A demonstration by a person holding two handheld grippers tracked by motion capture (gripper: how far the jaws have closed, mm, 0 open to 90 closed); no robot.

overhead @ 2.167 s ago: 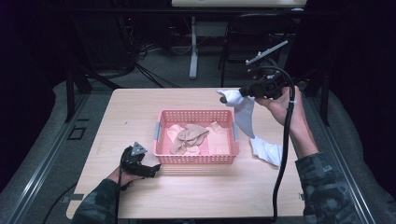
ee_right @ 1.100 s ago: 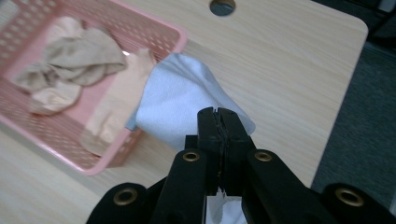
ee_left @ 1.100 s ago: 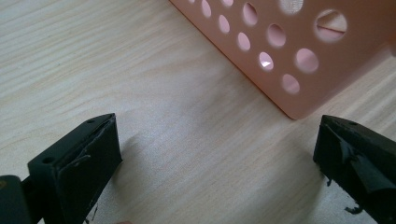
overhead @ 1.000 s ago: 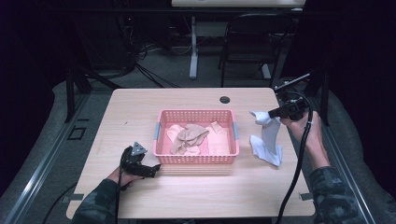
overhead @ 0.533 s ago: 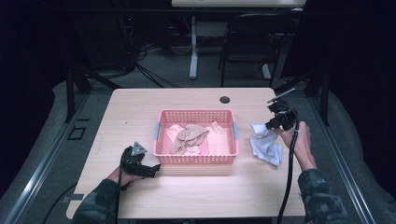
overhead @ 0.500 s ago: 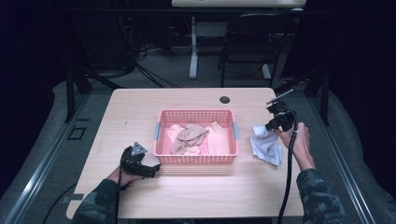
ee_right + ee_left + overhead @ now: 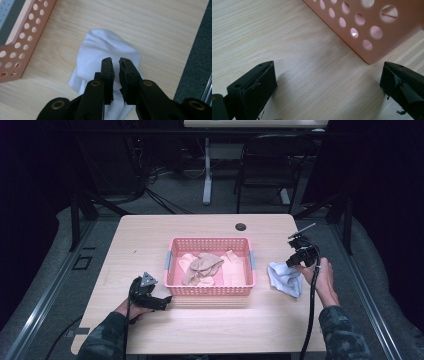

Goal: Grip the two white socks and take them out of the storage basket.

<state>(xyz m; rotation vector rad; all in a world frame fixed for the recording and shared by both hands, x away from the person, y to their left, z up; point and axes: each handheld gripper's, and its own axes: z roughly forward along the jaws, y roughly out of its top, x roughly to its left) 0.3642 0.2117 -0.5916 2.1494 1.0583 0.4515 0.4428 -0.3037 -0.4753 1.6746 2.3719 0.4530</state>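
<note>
Dim lab, cable tangle (image 7: 150, 180) (floor), bare desks, chair (image 7: 265, 165)

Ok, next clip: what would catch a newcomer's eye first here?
The pink perforated basket at the table's middle, holding crumpled beige cloths. Right of it a white cloth lies in a heap on the wood, with the right claw just above it, jaws a narrow gap apart and having just been opening, nothing between them.

**Cloth down on table, R jaws parting**

White cloth (image 7: 286, 278), earlier hanging from the right gripper (image 7: 295, 262) above the table (image 7: 150, 240), now lies crumpled beside the pink basket (image 7: 210, 291). Gripper dropped low w/ it; jaws just started opening, narrow gap, no cloth between.
</note>
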